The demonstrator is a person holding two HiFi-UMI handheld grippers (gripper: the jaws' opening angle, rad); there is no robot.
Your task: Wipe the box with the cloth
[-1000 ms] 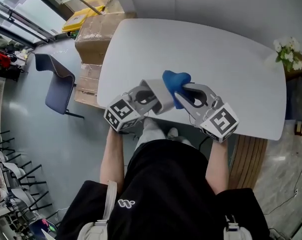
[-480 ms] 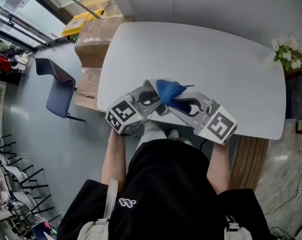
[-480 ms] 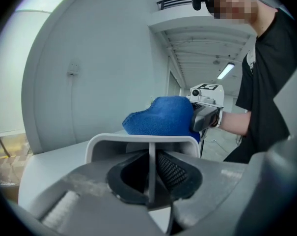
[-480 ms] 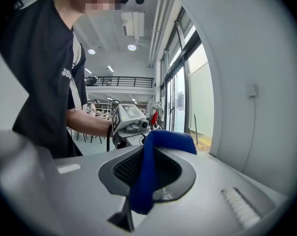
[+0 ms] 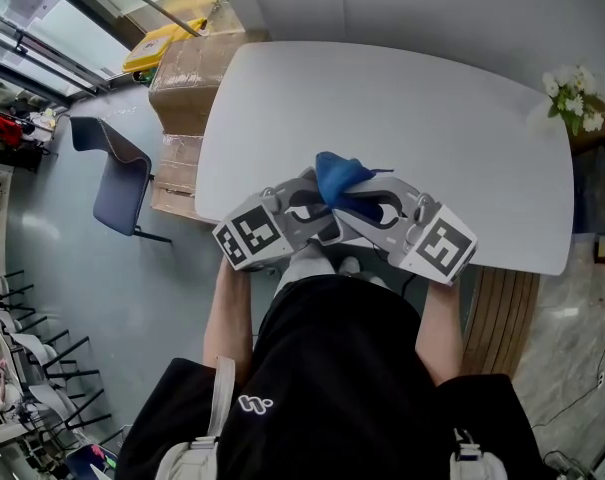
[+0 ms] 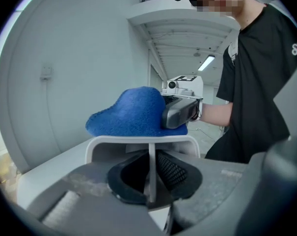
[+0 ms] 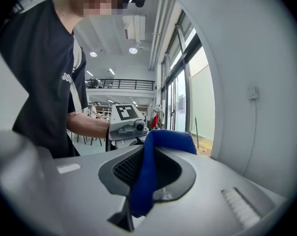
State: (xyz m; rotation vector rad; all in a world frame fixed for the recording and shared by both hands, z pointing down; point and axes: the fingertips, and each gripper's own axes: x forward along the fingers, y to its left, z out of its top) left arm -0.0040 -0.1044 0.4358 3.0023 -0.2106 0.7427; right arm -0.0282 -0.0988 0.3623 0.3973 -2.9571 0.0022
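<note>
My left gripper is shut on a thin wall of the white box, held up over the near edge of the white table. The box rim runs across the left gripper view just beyond my left gripper. The blue cloth lies on that rim, where it shows as a rounded blue mound. My right gripper is shut on the cloth and presses it against the box. In the head view most of the box is hidden by the grippers and cloth.
Stacked cardboard boxes and a dark chair stand left of the table. White flowers sit at the table's far right corner. The person's body is close behind both grippers.
The two grippers have come together. The cloth moved left onto the box, and the left gripper rolled and shifted slightly right with the box.
</note>
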